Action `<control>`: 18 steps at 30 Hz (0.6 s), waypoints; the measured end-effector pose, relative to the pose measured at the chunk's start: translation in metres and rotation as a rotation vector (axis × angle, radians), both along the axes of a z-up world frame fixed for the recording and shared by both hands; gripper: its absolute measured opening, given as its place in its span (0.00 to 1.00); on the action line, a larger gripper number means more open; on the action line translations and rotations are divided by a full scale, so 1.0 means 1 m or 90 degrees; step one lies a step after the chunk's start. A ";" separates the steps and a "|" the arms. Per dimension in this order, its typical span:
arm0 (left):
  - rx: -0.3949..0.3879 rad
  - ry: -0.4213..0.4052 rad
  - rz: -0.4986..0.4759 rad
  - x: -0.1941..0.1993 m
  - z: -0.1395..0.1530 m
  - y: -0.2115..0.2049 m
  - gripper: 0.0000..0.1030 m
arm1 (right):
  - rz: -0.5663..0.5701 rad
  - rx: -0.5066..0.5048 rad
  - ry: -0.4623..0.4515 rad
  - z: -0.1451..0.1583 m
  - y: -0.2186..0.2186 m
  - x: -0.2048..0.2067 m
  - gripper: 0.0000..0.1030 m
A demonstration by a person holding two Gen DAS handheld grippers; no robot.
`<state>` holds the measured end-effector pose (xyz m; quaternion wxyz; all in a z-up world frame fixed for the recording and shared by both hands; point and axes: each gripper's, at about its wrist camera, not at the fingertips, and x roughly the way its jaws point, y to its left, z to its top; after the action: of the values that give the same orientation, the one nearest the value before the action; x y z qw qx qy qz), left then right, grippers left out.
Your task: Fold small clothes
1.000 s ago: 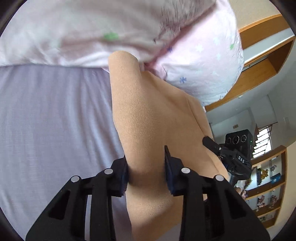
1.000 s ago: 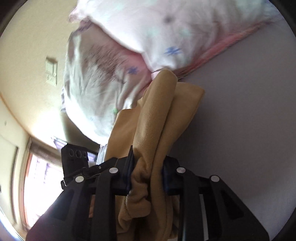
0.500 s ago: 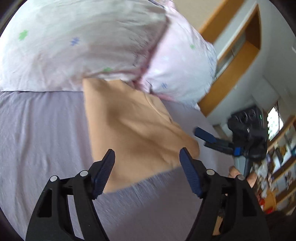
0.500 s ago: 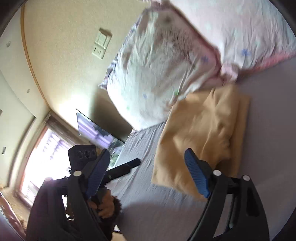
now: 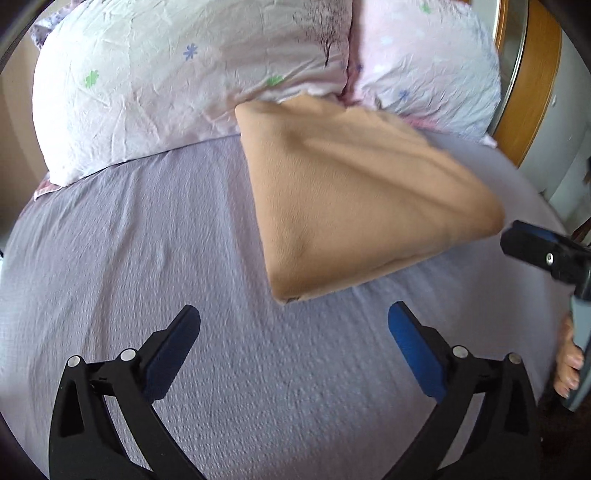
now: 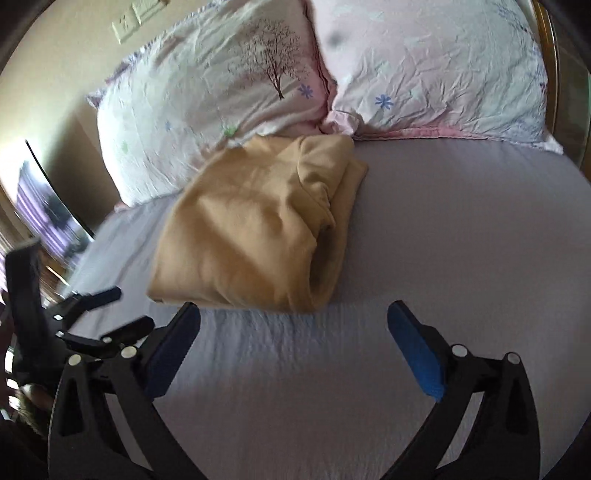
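No words, numbers or brand names can be read in either view. The pillows (image 6: pixel 229 96) carry only printed pictures: a dark tree and small blue and green flowers, with no letters. The folded tan cloth (image 5: pixel 354 192) is plain. The black grippers show only round silver screws, and the white wall switch (image 6: pixel 127 26) is too small and blurry to tell if anything is written on it.
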<state>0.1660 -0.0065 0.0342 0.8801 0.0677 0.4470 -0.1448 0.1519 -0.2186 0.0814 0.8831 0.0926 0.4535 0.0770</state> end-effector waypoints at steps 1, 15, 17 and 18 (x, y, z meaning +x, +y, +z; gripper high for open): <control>0.011 0.005 0.002 0.001 -0.004 -0.002 0.99 | 0.005 -0.027 0.005 -0.005 0.006 -0.002 0.98; 0.028 0.017 0.027 -0.001 -0.023 0.003 0.99 | 0.030 -0.156 0.062 -0.045 0.041 -0.006 0.98; 0.027 0.011 0.029 -0.002 -0.023 0.003 0.99 | 0.030 -0.153 0.063 -0.047 0.040 -0.006 0.98; 0.027 0.011 0.030 -0.001 -0.022 0.003 0.99 | 0.030 -0.153 0.063 -0.047 0.040 -0.007 0.98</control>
<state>0.1651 -0.0039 0.0117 0.8777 0.0746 0.4591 -0.1153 0.1452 -0.1785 0.0344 0.8625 -0.0211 0.5042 0.0380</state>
